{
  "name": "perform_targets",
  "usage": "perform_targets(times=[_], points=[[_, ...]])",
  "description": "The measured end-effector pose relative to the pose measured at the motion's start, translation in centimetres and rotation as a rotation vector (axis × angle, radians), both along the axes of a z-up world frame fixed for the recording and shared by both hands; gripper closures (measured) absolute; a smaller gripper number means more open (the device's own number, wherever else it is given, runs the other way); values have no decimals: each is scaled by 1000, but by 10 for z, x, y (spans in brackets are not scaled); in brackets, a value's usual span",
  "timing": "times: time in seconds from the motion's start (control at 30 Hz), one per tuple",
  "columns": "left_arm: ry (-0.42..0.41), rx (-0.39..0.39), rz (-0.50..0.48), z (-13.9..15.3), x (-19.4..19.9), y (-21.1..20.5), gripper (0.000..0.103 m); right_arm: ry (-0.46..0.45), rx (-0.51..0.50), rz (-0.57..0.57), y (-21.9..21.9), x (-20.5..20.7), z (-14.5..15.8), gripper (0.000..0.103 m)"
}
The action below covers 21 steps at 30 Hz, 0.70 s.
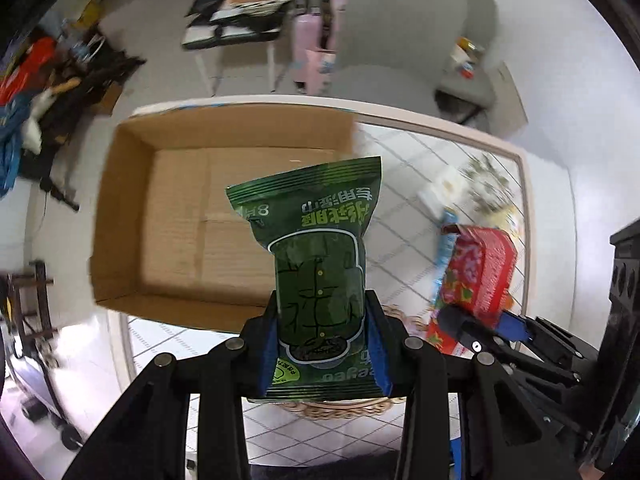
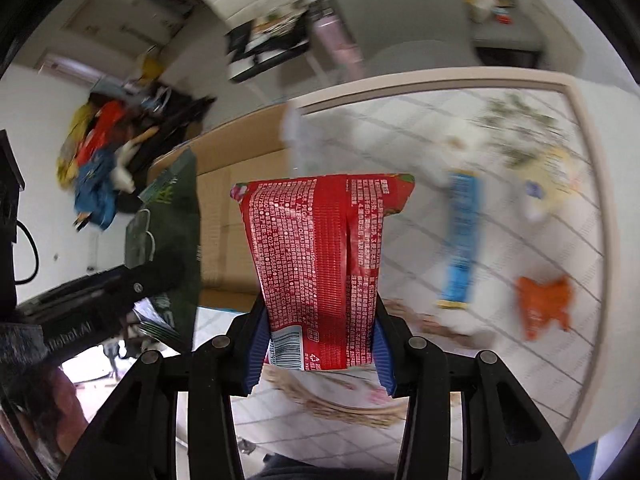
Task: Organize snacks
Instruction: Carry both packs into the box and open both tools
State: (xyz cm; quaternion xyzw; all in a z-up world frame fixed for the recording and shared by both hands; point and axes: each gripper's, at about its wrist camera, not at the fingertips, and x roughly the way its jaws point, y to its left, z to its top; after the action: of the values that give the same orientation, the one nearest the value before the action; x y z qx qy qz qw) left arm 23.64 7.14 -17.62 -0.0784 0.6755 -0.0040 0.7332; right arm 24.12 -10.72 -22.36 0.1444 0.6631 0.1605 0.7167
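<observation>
Carrying snacks to open brown cardboard box (image 1: 180,208) | left gripper (image 1: 322,344) clamped on green foil packet (image 1: 316,256), right gripper (image 2: 320,344) on red foil packet (image 2: 324,256) | next: lower over box, release.

A white grid-patterned table (image 2: 520,240) bears an open brown cardboard box (image 1: 120,200) (far left), a blue wrapped bar (image 2: 460,240) and an orange packet (image 2: 544,308).
</observation>
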Motion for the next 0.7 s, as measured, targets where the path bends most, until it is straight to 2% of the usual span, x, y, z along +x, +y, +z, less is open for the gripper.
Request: perform_targets(times=[0.1,0.3,0.6,0.7], points=[[17,-14,32,-9,9,37,68,3,-30,11,46,15,-4,56],[66,-42,18,-50,51,84,68,59,-107,14,105,56,-47,56],[200,-138,-32,-131,118,105,68,112,-222,9,140,109,-117,56],[228,-157,-52,-152,131,107,68,125,-235,3,147,117,-130,56]])
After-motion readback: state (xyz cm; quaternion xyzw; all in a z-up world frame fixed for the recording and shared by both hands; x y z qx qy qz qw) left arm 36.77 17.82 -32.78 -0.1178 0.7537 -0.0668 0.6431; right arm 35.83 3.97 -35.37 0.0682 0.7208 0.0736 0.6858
